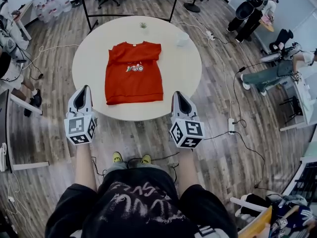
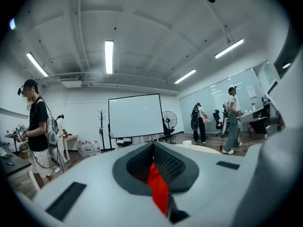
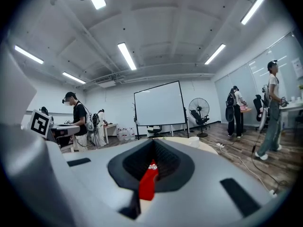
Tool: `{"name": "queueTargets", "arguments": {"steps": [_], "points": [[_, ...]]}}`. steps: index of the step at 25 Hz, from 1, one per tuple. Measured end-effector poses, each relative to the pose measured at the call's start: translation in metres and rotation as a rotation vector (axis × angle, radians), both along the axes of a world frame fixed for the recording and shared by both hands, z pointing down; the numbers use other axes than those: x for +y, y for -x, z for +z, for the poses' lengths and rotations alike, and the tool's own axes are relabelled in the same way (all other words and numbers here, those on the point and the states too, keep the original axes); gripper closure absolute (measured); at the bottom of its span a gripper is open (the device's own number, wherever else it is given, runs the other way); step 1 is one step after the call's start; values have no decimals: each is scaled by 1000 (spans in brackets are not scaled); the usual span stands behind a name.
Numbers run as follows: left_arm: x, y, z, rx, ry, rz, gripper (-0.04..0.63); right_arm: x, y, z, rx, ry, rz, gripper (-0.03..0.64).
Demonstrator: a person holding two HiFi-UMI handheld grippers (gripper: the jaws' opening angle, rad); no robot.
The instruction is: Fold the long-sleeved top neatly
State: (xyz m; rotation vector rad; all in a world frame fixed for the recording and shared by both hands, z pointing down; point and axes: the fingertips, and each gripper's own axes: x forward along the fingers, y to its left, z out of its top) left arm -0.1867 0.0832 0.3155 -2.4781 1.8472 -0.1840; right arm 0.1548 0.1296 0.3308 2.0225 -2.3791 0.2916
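A red top (image 1: 133,73) with a small printed picture on the chest lies flat on the round white table (image 1: 185,78), collar at the far side, sleeves not showing at its sides. My left gripper (image 1: 84,89) hovers at the table's near left edge, clear of the cloth, jaws shut and empty. The right gripper (image 1: 178,95) hangs at the near right edge just short of the hem, also shut and empty. In the left gripper view (image 2: 154,145) and the right gripper view (image 3: 154,143) a red sliver of the top (image 3: 147,181) shows behind the closed jaws.
A small potted plant (image 1: 143,26) and a white cup (image 1: 182,38) stand at the table's far side. Cables and a power strip (image 1: 231,126) lie on the wooden floor at right. People stand and sit around the room; a whiteboard (image 3: 160,104) is behind the table.
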Motion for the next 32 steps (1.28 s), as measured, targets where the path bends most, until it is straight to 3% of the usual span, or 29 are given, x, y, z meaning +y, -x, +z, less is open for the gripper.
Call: {"name": "queueTargets", "arguments": {"steps": [10,19,22,25,28,32], "points": [[-2,35,-6,27,-14,38,586,7,34,-14,12,-33,63,613],[-7,47,-25,49,-60,35,576,9,34,-34,36,-97,81,606],[-8,48,-27,69,-58,41,510,9,32,-38,31,-103,70,541],[-8,46,-27,74,-53,58,400,9,30,-38,33,-103,55,440],[-7,44,-28,64,-62,58,348,8,32,-39,41,-109,38,342],[-3,41,-27,68,-61,64,310,10,34,-37,48,-112,26,291]]}}
